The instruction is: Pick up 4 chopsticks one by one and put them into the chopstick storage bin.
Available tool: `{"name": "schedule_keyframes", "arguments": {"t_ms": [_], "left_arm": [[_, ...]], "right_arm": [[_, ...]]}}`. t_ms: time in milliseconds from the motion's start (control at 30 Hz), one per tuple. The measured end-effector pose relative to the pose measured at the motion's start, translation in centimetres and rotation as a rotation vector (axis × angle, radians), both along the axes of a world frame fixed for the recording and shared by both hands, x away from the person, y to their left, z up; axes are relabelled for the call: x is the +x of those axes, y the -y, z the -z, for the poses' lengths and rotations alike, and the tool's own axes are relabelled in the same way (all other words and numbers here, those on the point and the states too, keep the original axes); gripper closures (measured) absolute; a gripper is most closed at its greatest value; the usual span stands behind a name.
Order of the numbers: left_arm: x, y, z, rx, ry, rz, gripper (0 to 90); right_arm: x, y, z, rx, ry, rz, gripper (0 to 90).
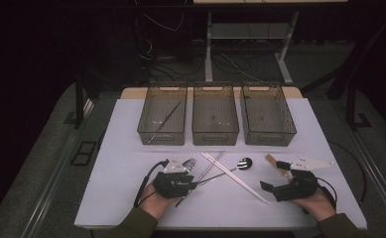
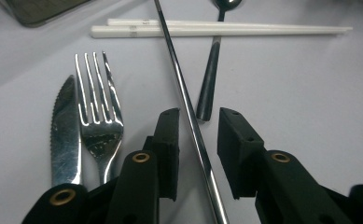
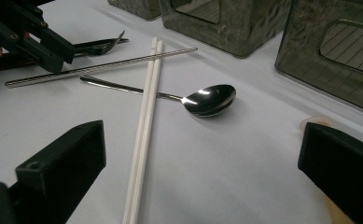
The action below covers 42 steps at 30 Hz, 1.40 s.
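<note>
1. The left gripper (image 2: 195, 135) sits low over the table (image 1: 131, 198), its jaws narrowed to either side of a metal chopstick (image 2: 184, 93) but, as far as the left gripper view shows, not yet pressing on it.
2. To do this well, I would keep the rod centred between the pads and close fully before lifting, since a thin round rod is likely to roll or slip.
3. Just beside the left jaw lie a fork (image 2: 100, 121) and a knife (image 2: 65, 135); the closing jaw should stay clear of them.
4. Farther along, the chopstick crosses over a pair of white chopsticks (image 2: 263, 30), near a spoon (image 2: 210, 84); a straight upward lift seems safest.
5. The right gripper (image 1: 280, 173) rests with its jaws wide and nothing in them.
6. At the far side stand three bins (image 1: 215, 136); the left one already holds a similar metal rod (image 1: 164, 121).
</note>
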<state>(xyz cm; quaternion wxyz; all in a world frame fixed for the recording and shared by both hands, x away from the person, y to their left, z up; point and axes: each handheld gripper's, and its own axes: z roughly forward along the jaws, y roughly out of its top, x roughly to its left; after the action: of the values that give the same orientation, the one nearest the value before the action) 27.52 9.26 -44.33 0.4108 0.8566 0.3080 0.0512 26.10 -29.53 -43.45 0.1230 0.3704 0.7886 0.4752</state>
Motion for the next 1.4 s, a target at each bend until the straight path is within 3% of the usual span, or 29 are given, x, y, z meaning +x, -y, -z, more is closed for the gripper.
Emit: {"name": "schedule_keyframes", "arguments": {"t_ms": [33,133,367,700,1400], "left_arm": [[0.05,-0.04,-0.01,0.024,-0.003,0.015,70.1],[0.21,0.07,0.15,0.039,0.000,0.018,71.3],[0.27,0.45,0.54,0.065,-0.015,0.017,73.6],[0.06,0.73,0.58,0.090,0.008,-0.007,79.1],[0.34,0.71,0.45,0.091,-0.013,-0.024,84.7]], "right_arm": [[-0.01,0.00,0.00,0.000,0.001,-0.002,0.9],[0.01,-0.01,0.01,0.000,0.001,-0.001,0.9],[-0.01,-0.05,0.02,-0.003,0.001,-0.001,0.9],[-0.04,-0.11,0.02,-0.005,0.002,-0.001,0.9],[-0.06,-0.16,0.02,-0.009,0.004,-0.002,0.9]]}}
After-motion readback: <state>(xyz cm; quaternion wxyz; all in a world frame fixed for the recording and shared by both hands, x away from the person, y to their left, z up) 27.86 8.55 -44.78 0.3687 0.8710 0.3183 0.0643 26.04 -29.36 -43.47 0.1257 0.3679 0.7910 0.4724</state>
